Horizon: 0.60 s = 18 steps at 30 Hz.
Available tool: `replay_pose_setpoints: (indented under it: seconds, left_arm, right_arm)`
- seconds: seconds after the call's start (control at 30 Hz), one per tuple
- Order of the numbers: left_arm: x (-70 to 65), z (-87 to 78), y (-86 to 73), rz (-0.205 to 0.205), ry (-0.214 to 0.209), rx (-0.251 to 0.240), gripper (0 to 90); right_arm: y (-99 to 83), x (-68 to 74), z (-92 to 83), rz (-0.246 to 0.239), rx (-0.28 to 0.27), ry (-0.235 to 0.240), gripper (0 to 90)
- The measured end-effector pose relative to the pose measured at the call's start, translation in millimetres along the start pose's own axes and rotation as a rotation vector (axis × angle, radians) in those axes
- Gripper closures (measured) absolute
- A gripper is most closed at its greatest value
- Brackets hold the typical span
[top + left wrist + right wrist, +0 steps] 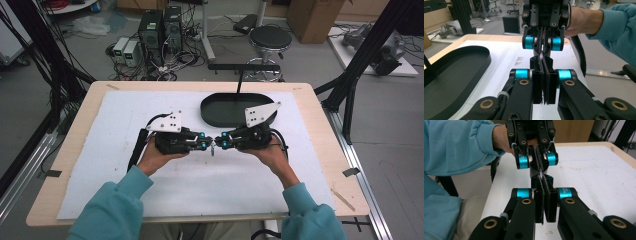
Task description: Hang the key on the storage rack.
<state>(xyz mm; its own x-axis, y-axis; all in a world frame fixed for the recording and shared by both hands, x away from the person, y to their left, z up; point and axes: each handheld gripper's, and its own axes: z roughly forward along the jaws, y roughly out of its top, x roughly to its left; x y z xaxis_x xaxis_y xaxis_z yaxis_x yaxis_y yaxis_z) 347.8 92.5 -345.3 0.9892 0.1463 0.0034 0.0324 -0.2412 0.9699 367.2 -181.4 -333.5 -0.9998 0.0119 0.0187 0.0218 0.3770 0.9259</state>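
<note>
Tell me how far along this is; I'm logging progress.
Done: little to see; the black tray holds nothing visible. In hand: left gripper and right gripper, both shut, pinch a small thin piece tip to tip above the white mat. Left: probably placing it.

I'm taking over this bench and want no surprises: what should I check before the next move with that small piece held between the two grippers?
1. Left gripper jaws closed: ok.
2. Right gripper jaws closed: ok.
3. Small thin piece pinched from both sides, tips facing over the white mat: ok; what it is, cannot tell.
4. Piece lifted off the mat: cannot tell.
5. Black oval tray empty and unobstructed: ok.
6. Cables trailing free of the tips: ok.
</note>
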Motion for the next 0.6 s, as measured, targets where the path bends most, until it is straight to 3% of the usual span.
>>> replay_pose_setpoints:
  seconds: [0.03, 0.07, 0.1, 0.13, 0.17, 0.2, 0.23, 0.3, 0.37, 0.47, 0.53, 0.57, 0.6]
  left_arm:
    - [-0.1, 0.5, -0.1, -0.009, 0.002, -0.006, 70.0]
    - [0.1, 0.6, -0.2, -0.011, 0.012, 0.001, 70.0]
    - [0.5, 1.0, -0.7, -0.019, 0.019, 0.005, 63.6]
    - [1.2, 1.4, -1.5, -0.023, 0.028, 0.008, 46.1]
    - [0.8, 1.4, -3.2, -0.028, 0.063, -0.006, 39.2]
    - [0.8, 1.4, -3.2, -0.028, 0.063, -0.006, 28.7]
    - [0.9, 0.3, -4.0, -0.037, 0.090, -0.017, 19.6]
    - [2.8, -2.1, -5.6, -0.070, 0.098, -0.028, 15.3]
    - [3.7, -4.8, -8.3, -0.073, 0.136, -0.030, 1.8]
    - [2.7, -14.0, -12.7, -0.044, 0.189, -0.044, 1.7]
    - [1.5, -22.7, -15.4, -0.048, 0.213, -0.050, 1.7]
    - [0.0, -33.2, -18.9, -0.044, 0.259, -0.042, 1.7]
    - [0.0, -33.2, -18.9, -0.044, 0.259, -0.042, 1.7]
  right_arm:
    - [0.5, -0.5, -0.6, 0.012, 0.002, -0.002, 89.1]
    - [0.5, -0.5, -0.6, 0.012, 0.002, -0.002, 89.1]
    - [0.6, -0.8, -1.1, 0.014, -0.002, -0.008, 89.1]
    - [1.0, -0.2, -3.0, 0.027, 0.001, -0.015, 89.1]
    - [1.2, -0.9, -3.3, 0.013, -0.004, -0.032, 89.0]
    - [1.2, -0.9, -3.3, 0.013, -0.004, -0.032, 89.0]
    - [1.3, -1.0, -6.0, 0.019, 0.008, -0.044, 89.0]
    - [0.9, -2.2, -7.6, 0.012, 0.004, -0.062, 89.0]
    - [0.0, -4.2, -12.3, 0.054, 0.000, -0.086, 89.0]
    - [-1.1, -8.2, -23.6, 0.094, 0.000, -0.138, 89.0]
    - [-0.3, -10.7, -30.2, 0.096, -0.004, -0.166, 89.0]
    - [0.4, -12.2, -33.7, 0.095, -0.007, -0.179, 89.0]
    - [0.4, -12.2, -33.7, 0.095, -0.007, -0.179, 89.0]
